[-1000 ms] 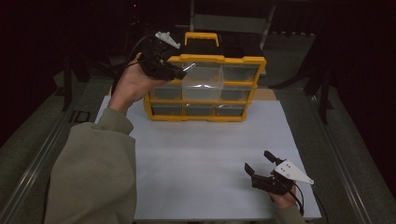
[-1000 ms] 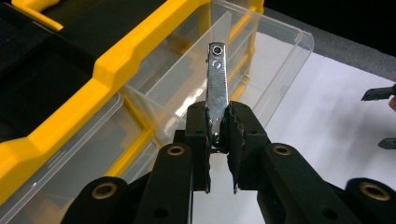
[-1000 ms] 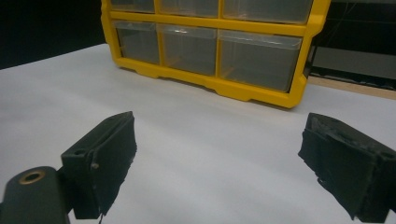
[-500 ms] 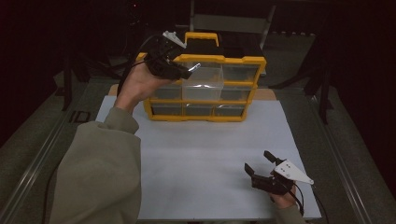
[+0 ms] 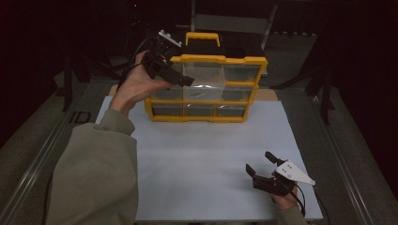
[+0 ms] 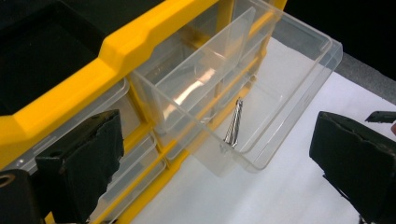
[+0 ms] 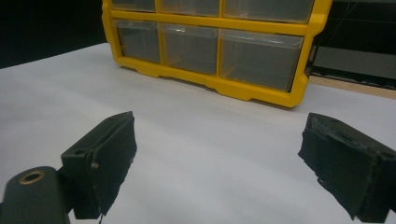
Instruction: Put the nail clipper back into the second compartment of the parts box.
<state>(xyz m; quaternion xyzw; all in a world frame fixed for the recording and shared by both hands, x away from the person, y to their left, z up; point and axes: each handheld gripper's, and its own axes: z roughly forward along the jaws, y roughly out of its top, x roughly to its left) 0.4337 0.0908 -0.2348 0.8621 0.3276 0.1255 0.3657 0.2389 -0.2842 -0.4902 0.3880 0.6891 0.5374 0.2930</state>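
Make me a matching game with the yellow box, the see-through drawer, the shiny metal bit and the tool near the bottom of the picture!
Things:
1. organizer frame
2. pulled-out drawer
3. metal screw
4. right tool

Descriptions:
A. lies inside the clear drawer
B. yellow, standing at the far edge of the white sheet
C. open, low over the white sheet, nothing between its jaws
D. clear plastic, sticking out of the top row

Pairs: 1-B, 2-D, 3-A, 4-C
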